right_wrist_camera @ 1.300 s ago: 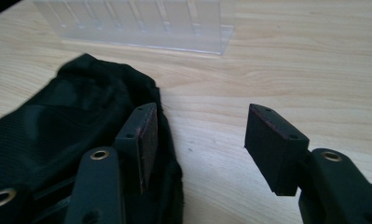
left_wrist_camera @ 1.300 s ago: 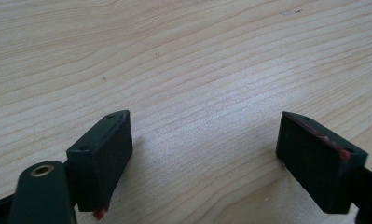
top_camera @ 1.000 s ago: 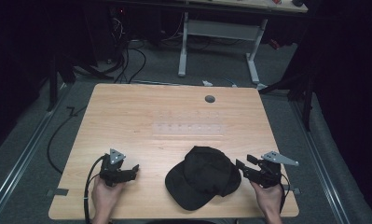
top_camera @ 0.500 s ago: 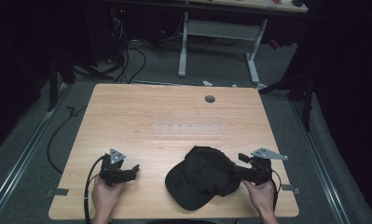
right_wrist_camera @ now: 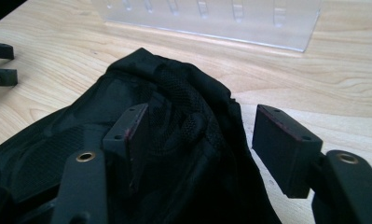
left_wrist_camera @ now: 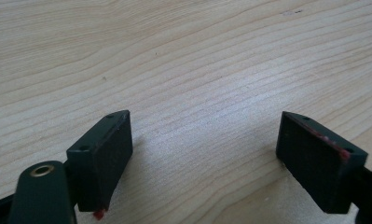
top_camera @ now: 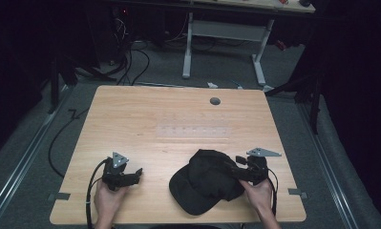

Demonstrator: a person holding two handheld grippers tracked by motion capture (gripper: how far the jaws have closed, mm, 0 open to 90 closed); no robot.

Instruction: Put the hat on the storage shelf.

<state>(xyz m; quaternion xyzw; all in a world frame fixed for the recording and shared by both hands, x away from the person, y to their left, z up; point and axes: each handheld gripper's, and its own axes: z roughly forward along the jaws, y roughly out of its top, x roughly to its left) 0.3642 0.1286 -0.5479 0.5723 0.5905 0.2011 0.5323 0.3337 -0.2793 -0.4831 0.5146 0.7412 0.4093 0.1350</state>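
Right gripper view — my right gripper [right_wrist_camera: 200, 140] has just opened, jaws straddling the black cap's [right_wrist_camera: 174, 121] rim, centre frame, unclamped. Risk: pinching loose fabric only, so it slips. Left gripper [left_wrist_camera: 207, 154] open over bare table [left_wrist_camera: 174, 56].

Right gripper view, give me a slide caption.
Open right gripper straddling the rim of a black cap on the wooden table.

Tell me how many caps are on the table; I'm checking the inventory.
1. The black cap lies at the table's near edge, right of centre, its edge between the open right tongs.
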